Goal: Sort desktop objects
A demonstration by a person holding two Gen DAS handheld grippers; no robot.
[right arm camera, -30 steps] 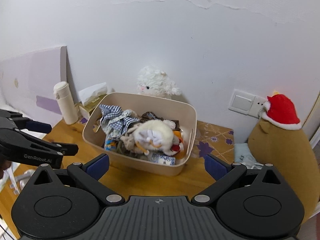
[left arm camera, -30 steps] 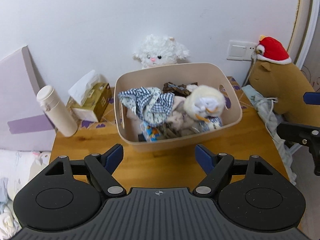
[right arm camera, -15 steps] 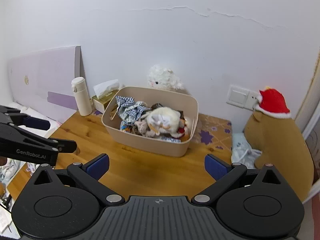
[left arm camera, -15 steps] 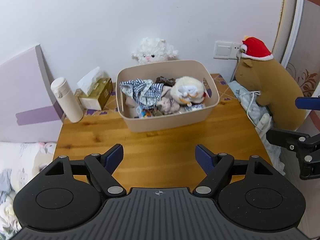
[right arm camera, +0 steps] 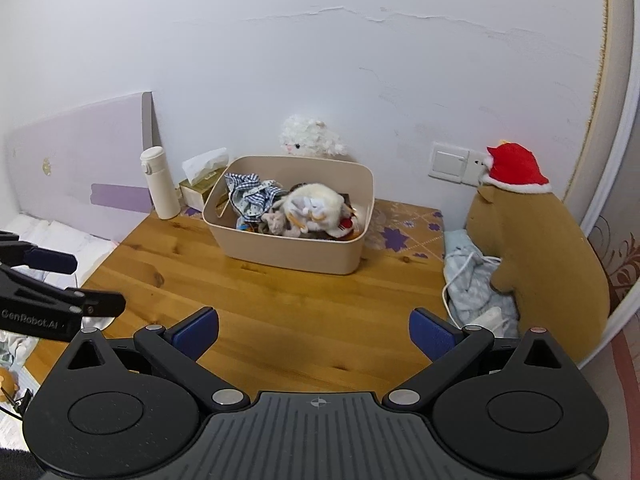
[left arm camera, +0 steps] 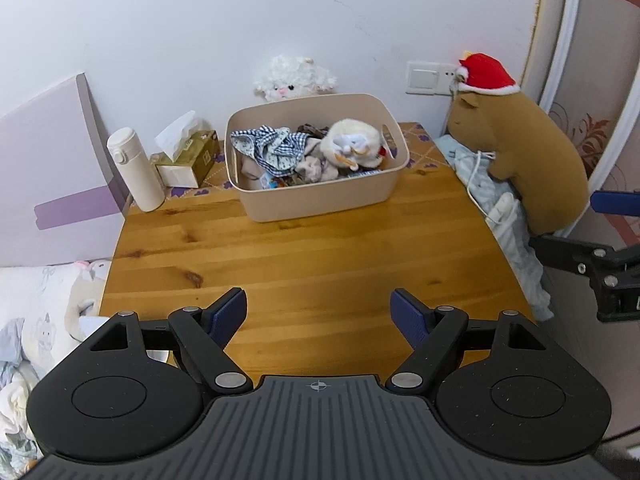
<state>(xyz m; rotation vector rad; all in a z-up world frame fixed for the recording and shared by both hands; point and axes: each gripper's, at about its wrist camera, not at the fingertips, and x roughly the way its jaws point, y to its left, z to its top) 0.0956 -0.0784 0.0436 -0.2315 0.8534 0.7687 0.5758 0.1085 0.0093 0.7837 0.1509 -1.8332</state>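
A beige storage bin (left arm camera: 320,196) stands at the back of the wooden table (left arm camera: 304,264). It holds a white plush toy (left arm camera: 354,144), a blue checked cloth (left arm camera: 266,146) and several small items. It also shows in the right wrist view (right arm camera: 296,252). My left gripper (left arm camera: 318,314) is open and empty above the table's front edge. My right gripper (right arm camera: 314,330) is open and empty, also near the front edge. Each gripper shows at the side of the other's view.
A white bottle (left arm camera: 136,170) and a tissue box (left arm camera: 188,156) stand left of the bin. A white fluffy plush (left arm camera: 294,78) sits behind it. A brown plush with a red hat (left arm camera: 520,152) and a blue cloth with a cable (left arm camera: 500,208) lie at the right.
Both grippers have pulled back from the bin toward the table's front edge and risen. The bin and its contents have not moved. Both stay open.
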